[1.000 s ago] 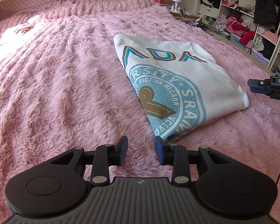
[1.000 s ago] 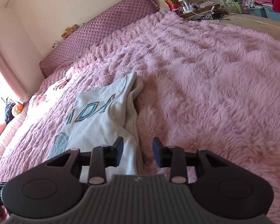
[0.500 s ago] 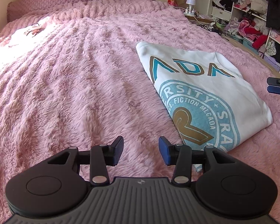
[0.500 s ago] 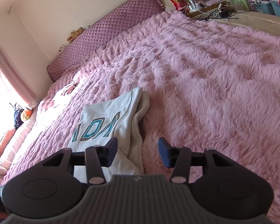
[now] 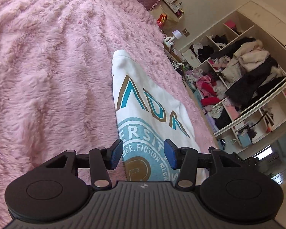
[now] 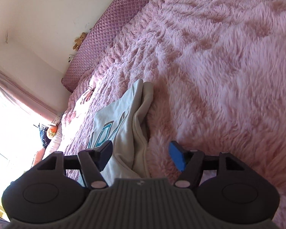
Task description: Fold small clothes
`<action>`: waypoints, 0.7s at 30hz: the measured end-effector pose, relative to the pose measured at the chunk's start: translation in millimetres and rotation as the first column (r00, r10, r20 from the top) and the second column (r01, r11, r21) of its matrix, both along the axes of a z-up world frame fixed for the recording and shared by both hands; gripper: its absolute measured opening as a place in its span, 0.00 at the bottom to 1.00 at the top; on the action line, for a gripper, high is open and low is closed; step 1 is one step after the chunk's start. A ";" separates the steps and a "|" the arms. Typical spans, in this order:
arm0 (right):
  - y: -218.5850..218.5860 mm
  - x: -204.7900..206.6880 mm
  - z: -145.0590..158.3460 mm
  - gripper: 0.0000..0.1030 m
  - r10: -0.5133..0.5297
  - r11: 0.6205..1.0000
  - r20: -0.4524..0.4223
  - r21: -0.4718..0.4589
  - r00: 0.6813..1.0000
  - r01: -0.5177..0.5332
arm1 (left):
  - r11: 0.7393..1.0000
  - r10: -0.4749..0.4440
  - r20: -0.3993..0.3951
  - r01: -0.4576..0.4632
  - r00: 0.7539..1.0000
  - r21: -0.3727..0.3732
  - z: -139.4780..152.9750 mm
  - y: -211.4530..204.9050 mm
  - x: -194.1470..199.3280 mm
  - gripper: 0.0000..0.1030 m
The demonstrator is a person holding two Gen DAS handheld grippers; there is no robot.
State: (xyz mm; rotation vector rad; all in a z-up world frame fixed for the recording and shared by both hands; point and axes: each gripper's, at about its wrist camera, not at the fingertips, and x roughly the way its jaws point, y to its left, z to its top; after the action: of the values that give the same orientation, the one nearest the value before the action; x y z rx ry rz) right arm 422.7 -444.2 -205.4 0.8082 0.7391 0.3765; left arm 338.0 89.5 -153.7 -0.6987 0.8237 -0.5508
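Note:
A folded white sweatshirt (image 5: 143, 103) with teal and gold lettering and a round teal emblem lies on the pink fluffy bed cover (image 5: 47, 76). My left gripper (image 5: 143, 156) is open and empty, hovering over the sweatshirt's near left edge. In the right wrist view the sweatshirt (image 6: 120, 126) shows its layered right edge. My right gripper (image 6: 141, 157) is open wide and empty, straddling that edge from above.
A quilted purple headboard (image 6: 108, 32) runs along the far wall. Open shelves stuffed with clothes (image 5: 238, 80) stand beside the bed. A nightstand with a small lamp (image 5: 176, 35) sits at the bed's far corner. A bright window (image 6: 7, 129) is at the left.
Both grippers have tilted and moved in over the sweatshirt's near edges. The jaws of both have opened wider. The sweatshirt has not moved.

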 end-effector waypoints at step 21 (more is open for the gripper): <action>32.3 76.5 -36.5 0.67 0.196 0.962 -0.054 0.202 0.979 -0.182 | 0.947 -0.074 -0.198 0.007 0.977 -0.322 -73.6 -13.7 80.9 0.57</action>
State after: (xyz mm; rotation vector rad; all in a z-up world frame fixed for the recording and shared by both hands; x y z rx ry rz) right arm 499.2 -411.9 -241.9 0.9438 0.8605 0.6012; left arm 418.9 75.8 -227.3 -1.0536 0.9562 -0.6648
